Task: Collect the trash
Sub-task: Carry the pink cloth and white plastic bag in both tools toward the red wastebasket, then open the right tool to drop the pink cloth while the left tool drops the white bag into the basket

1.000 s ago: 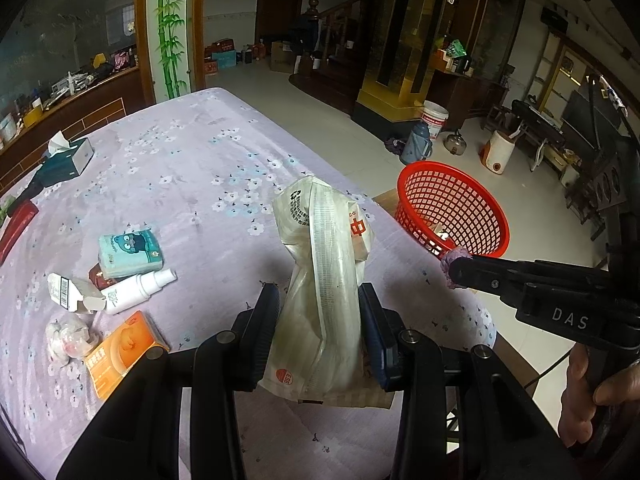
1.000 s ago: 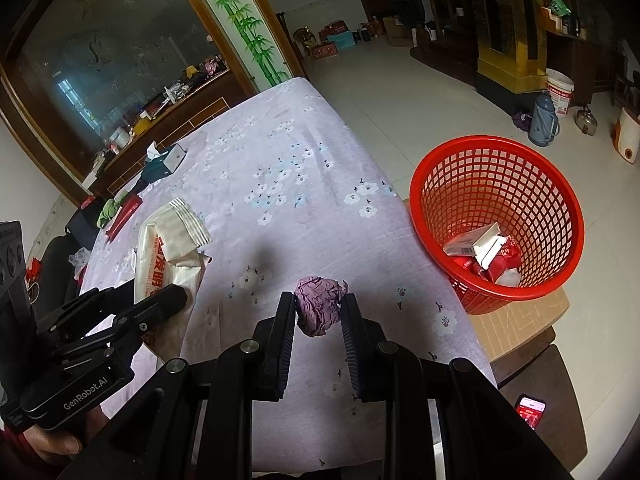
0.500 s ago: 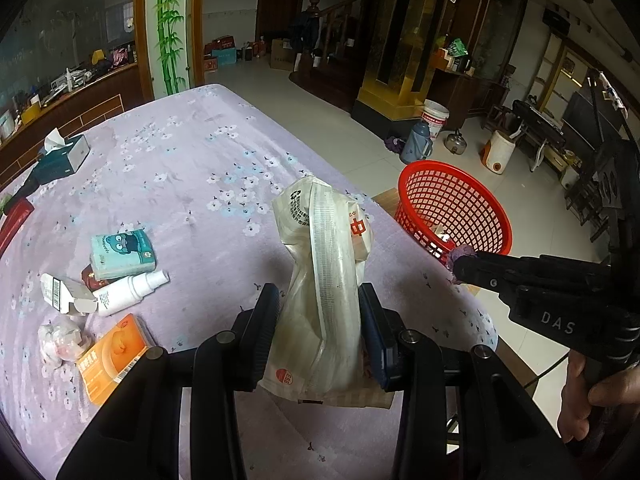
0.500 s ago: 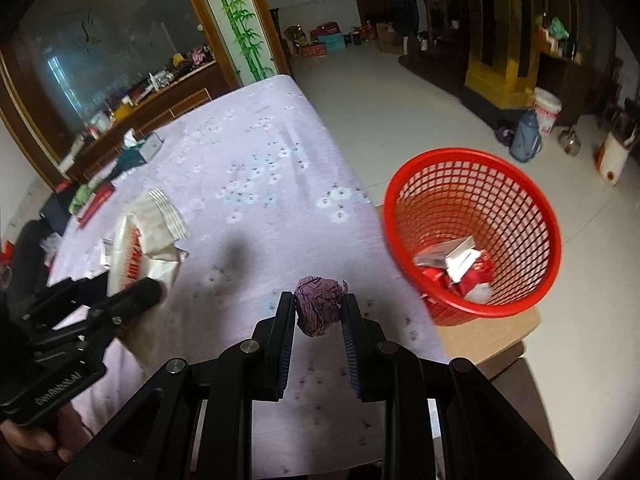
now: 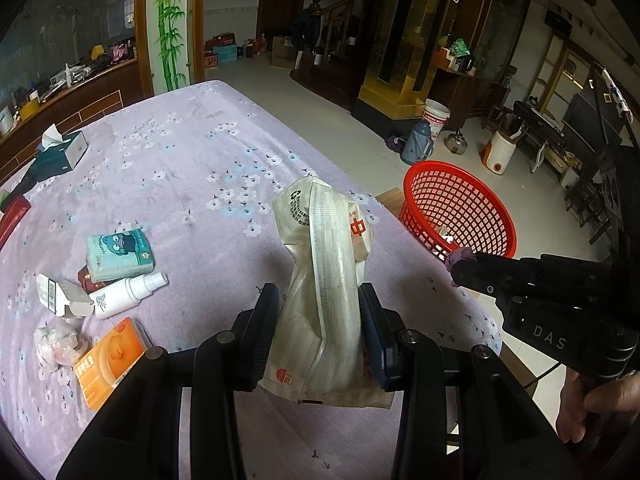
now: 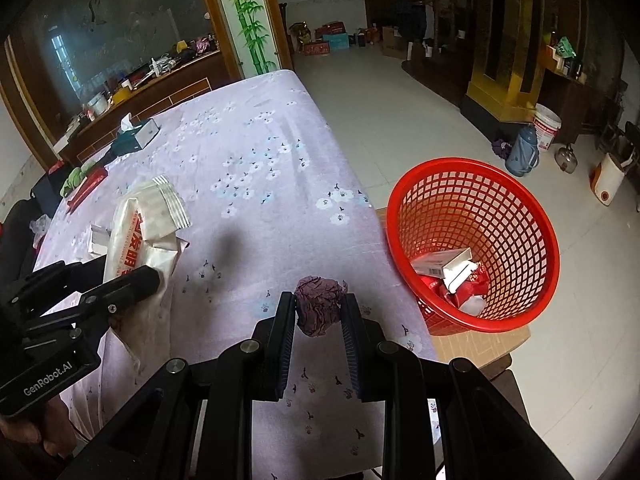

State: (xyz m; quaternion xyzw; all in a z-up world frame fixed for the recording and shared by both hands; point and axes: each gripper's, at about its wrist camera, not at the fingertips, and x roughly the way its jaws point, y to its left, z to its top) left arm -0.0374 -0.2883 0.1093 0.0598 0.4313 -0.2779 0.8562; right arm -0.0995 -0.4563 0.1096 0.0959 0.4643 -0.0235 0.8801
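My left gripper (image 5: 319,300) is shut on a cream plastic wrapper bag (image 5: 324,264), held upright above the purple flowered tablecloth (image 5: 192,168). My right gripper (image 6: 319,300) is shut on a crumpled purple paper ball (image 6: 319,310), above the table's near right corner. The red mesh basket (image 6: 516,208) stands on a low surface just off the table's right edge, with white and red boxes (image 6: 448,266) inside. From the left wrist view the right gripper (image 5: 460,264) points at the basket (image 5: 480,196). The right wrist view has the left gripper (image 6: 132,280) with the bag (image 6: 140,232) at far left.
On the table's left lie a teal tissue pack (image 5: 120,256), a white spray bottle (image 5: 128,292), an open white carton (image 5: 60,296), an orange box (image 5: 108,360), a crumpled clear wrap (image 5: 56,340) and a tissue box (image 5: 60,152). A thermos (image 5: 416,146) and bucket (image 5: 436,114) stand on the floor.
The right gripper with the purple ball has swung right, nearer the red basket. The left gripper with the bag has drifted slightly along the table; both stay shut.
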